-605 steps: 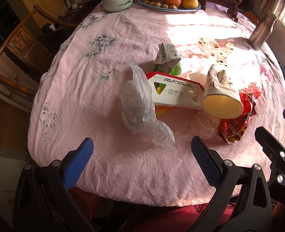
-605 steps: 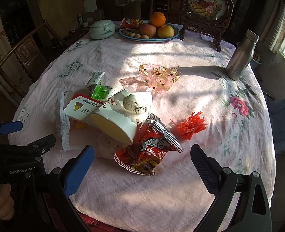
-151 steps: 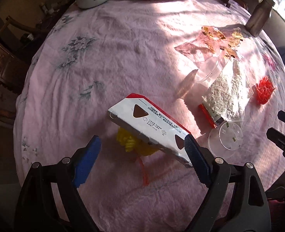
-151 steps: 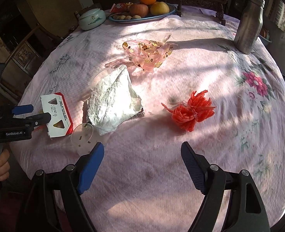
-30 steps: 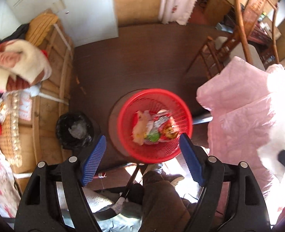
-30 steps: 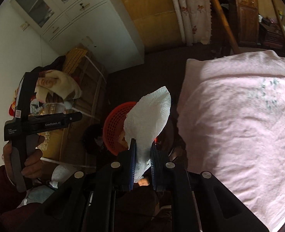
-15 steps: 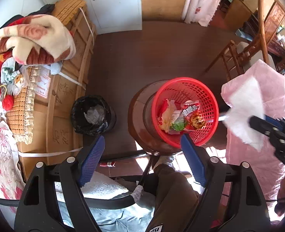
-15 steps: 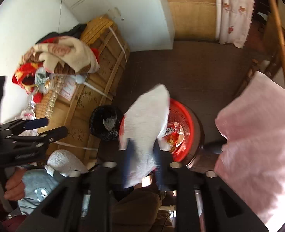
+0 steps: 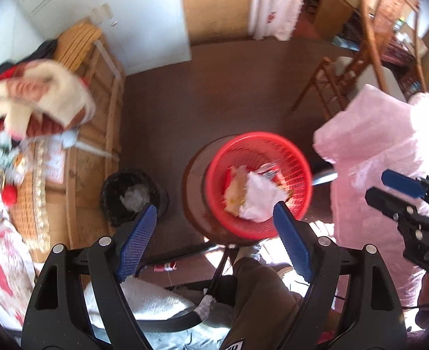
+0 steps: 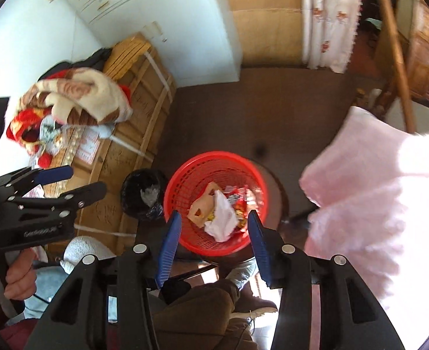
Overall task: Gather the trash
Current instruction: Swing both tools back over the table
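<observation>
Below both grippers sits the red basket (image 10: pixel 214 201) on a round stool, with the white paper trash (image 10: pixel 221 217) lying inside on other wrappers. The right gripper (image 10: pixel 213 243) hangs right over it, jaws apart, holding nothing. The left gripper (image 9: pixel 214 227) is wide apart and empty too. More trash likely waits on the pink table (image 10: pixel 389 198), off to the right.

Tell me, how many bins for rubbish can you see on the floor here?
2: a red mesh basket holding wrappers and white paper, and a black-lined bin just left of it. Others may be hidden.
</observation>
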